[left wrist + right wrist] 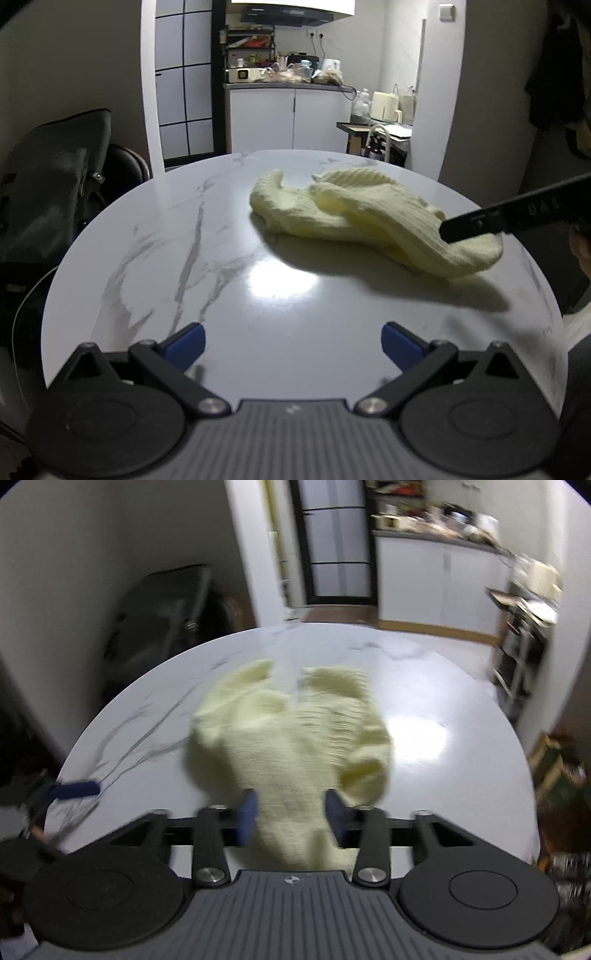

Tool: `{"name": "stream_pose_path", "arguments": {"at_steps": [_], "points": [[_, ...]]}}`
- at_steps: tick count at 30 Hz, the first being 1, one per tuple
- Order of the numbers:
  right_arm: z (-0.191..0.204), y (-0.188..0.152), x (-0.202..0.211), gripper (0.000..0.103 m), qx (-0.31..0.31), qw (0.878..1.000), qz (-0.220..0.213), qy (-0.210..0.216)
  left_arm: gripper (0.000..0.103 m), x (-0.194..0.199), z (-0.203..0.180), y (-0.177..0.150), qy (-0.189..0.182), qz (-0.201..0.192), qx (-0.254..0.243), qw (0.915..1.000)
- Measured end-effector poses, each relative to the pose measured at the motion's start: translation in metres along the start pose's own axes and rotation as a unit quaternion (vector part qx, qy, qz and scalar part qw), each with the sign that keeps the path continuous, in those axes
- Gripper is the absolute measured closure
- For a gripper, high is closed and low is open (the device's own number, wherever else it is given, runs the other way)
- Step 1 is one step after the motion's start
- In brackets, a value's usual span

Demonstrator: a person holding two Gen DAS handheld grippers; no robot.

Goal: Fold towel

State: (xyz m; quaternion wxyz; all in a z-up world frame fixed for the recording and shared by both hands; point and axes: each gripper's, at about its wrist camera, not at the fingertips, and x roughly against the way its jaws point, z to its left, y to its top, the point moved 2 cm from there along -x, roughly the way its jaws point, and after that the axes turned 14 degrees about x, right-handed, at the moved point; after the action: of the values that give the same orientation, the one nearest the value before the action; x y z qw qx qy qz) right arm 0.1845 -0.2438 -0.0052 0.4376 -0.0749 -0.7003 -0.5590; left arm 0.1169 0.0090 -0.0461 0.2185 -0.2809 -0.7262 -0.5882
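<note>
**Right gripper on towel, left one empty**

Nearest in the left wrist view: left gripper w/ blue fingers spread wide, nothing between them, hovering over the near edge of the round marble table. Farther in, toward the table's right edge, the pale yellow towel lies crumpled in a ridged heap, its right end lifted a bit w/ shadow under it. A black arm of the right gripper reaches in from the right & meets that end.

Right wrist view, blurred: right gripper has its blue pads closed in on a bunched neck of the towel; rest of the cloth fans out toward the table center. Left gripper's blue finger shows at the table's left edge.

Beyond the far edge: dark bag on a chair at left, white kitchen cabinets w/ cluttered counter at back
</note>
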Motion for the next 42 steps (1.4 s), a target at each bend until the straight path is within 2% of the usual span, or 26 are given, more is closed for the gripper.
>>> {"name": "stream_pose_path", "arguments": {"at_steps": [3, 8, 11, 20, 22, 24, 27, 30, 40, 42], "points": [[-0.012, -0.003, 0.0, 0.042, -0.018, 1.0, 0.007, -0.003, 0.0, -0.002, -0.003, -0.001, -0.005, 0.002, -0.004, 1.0], [-0.03, -0.01, 0.0, 0.042, -0.06, 0.998, 0.013, 0.014, 0.0, -0.007, -0.01, -0.002, -0.011, 0.004, -0.011, 0.9999], [-0.035, -0.014, -0.002, 0.042, -0.067, 0.997, 0.023, 0.014, 0.0, -0.009, -0.014, -0.001, -0.013, 0.005, -0.015, 0.9998], [-0.032, -0.02, -0.003, 0.042, -0.059, 0.996, 0.028, 0.061, 0.0, -0.011, -0.015, -0.002, -0.009, 0.004, -0.01, 0.9999], [-0.029, -0.02, -0.002, 0.045, -0.051, 0.996, 0.027, 0.065, 0.0, -0.01, -0.015, -0.002, -0.006, 0.002, -0.01, 0.9999], [-0.023, -0.017, -0.002, 0.062, -0.037, 0.997, 0.023, 0.07, 0.0, -0.009, -0.014, -0.002, -0.004, 0.0, -0.009, 0.9999], [-0.012, -0.014, 0.0, 0.08, -0.013, 0.997, 0.014, 0.075, 0.0, -0.007, -0.012, -0.002, -0.002, -0.003, -0.007, 1.0], [-0.002, -0.009, 0.002, 0.085, 0.004, 0.997, -0.001, 0.08, 0.0, -0.005, -0.009, -0.003, 0.001, -0.004, -0.004, 1.0], [0.034, 0.005, 0.005, 0.085, 0.047, 0.992, -0.032, 0.113, 0.0, -0.001, 0.011, -0.003, 0.008, -0.011, 0.034, 0.9993], [0.044, 0.008, 0.005, 0.085, 0.058, 0.99, -0.035, 0.12, 0.0, 0.002, 0.013, -0.004, 0.011, -0.015, 0.029, 0.9994]]}}
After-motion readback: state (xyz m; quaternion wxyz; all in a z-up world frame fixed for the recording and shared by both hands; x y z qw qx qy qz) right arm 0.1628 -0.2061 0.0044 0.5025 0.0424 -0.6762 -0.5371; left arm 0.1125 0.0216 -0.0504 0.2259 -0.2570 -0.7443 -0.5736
